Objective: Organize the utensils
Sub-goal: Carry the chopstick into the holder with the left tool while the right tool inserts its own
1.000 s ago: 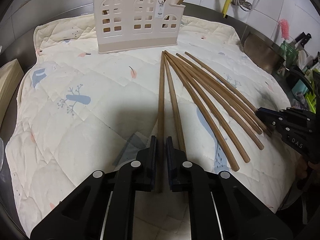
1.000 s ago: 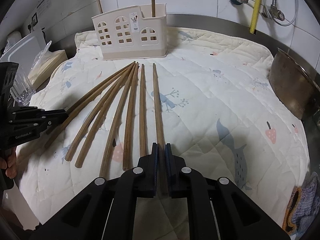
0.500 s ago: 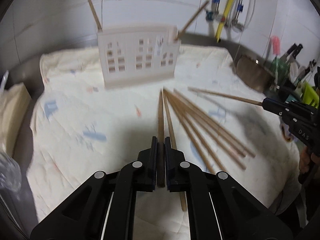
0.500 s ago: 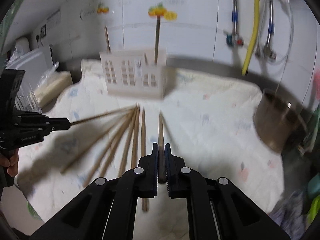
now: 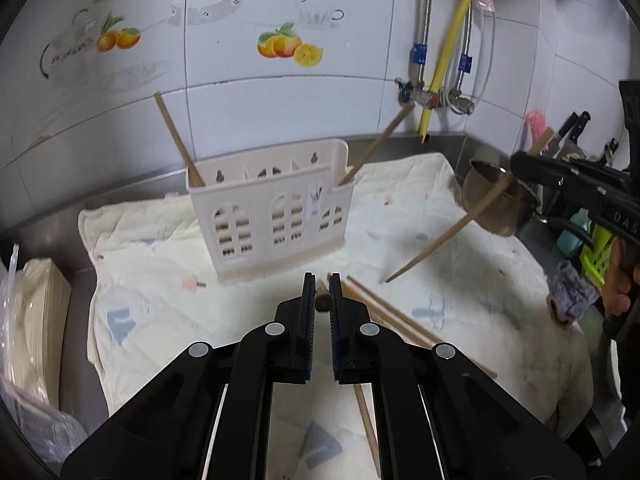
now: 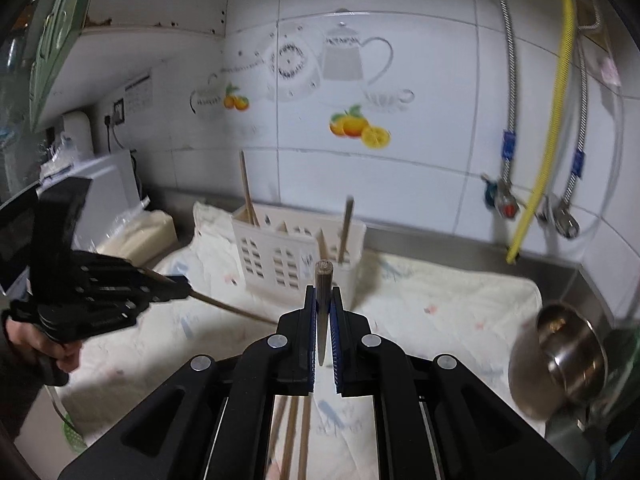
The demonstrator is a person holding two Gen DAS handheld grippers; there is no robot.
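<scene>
Transfer under way: left gripper and right gripper each clamp one chopstick; next, lower both into holder at quilt's far edge.

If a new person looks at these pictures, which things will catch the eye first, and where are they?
First, each gripper holds one wooden chopstick in the air: the left gripper and the right gripper, both closed on theirs. Behind them the cream utensil holder stands on the quilted cloth with two chopsticks already leaning in it. More chopsticks lie on the cloth.
</scene>
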